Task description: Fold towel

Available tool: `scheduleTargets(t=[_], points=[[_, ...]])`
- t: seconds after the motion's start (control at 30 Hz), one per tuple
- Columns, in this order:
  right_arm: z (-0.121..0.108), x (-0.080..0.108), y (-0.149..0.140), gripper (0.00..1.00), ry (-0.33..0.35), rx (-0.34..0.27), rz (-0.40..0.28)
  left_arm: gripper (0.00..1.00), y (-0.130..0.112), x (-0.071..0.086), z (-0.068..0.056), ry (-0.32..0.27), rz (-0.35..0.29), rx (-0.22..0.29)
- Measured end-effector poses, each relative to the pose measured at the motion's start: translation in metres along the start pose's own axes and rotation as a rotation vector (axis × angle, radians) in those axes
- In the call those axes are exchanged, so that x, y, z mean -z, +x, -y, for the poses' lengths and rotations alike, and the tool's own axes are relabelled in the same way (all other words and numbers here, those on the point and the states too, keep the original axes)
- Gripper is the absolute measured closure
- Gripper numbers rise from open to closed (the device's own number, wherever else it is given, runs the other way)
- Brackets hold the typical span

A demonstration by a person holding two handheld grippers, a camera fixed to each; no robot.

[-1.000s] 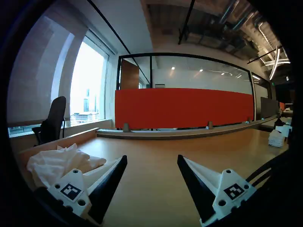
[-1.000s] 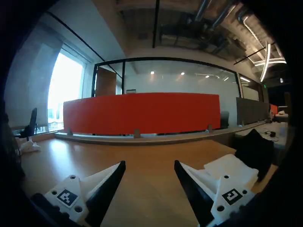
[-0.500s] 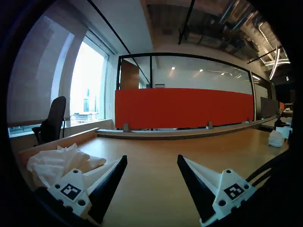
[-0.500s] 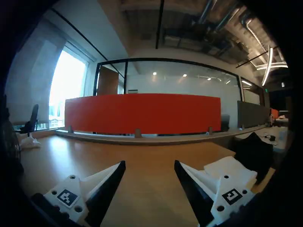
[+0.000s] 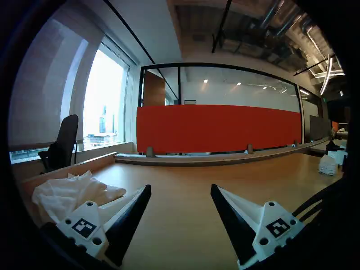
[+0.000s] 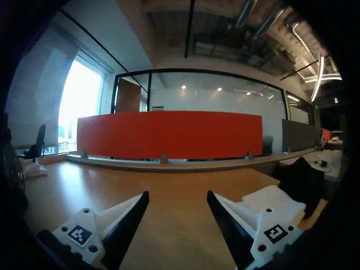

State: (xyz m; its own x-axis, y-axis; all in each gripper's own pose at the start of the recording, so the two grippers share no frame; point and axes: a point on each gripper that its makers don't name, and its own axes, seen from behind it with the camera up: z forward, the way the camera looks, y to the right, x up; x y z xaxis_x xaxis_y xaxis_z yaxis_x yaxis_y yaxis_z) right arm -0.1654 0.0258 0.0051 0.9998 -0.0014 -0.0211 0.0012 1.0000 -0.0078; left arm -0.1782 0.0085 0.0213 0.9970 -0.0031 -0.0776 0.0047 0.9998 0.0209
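A crumpled white towel lies on the wooden desk at the left of the left gripper view, partly behind the left finger. The left gripper sits low over the desk, open, with nothing between its fingers. In the right gripper view the same crumpled towel shows small at the far left edge. A stack of folded white towels lies at the right, just behind the right finger. The right gripper is open and empty above the bare desk.
A red partition runs along the desk's far edge. A black office chair stands by the window at left. A black object sits behind the folded stack. Small white items lie at the far right of the desk.
The right gripper view has tilted up slightly over the second. The left gripper has not moved. Both stay open.
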Motion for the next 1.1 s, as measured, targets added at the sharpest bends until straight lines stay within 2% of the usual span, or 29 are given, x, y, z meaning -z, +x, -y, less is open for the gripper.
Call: scheduleTargets(t=[1.1], points=[[0.0006, 0.0005, 0.0009, 0.01, 0.0, 0.001, 0.0, 0.02, 0.0037, 0.0009, 0.0005, 0.0, 0.001, 0.0]])
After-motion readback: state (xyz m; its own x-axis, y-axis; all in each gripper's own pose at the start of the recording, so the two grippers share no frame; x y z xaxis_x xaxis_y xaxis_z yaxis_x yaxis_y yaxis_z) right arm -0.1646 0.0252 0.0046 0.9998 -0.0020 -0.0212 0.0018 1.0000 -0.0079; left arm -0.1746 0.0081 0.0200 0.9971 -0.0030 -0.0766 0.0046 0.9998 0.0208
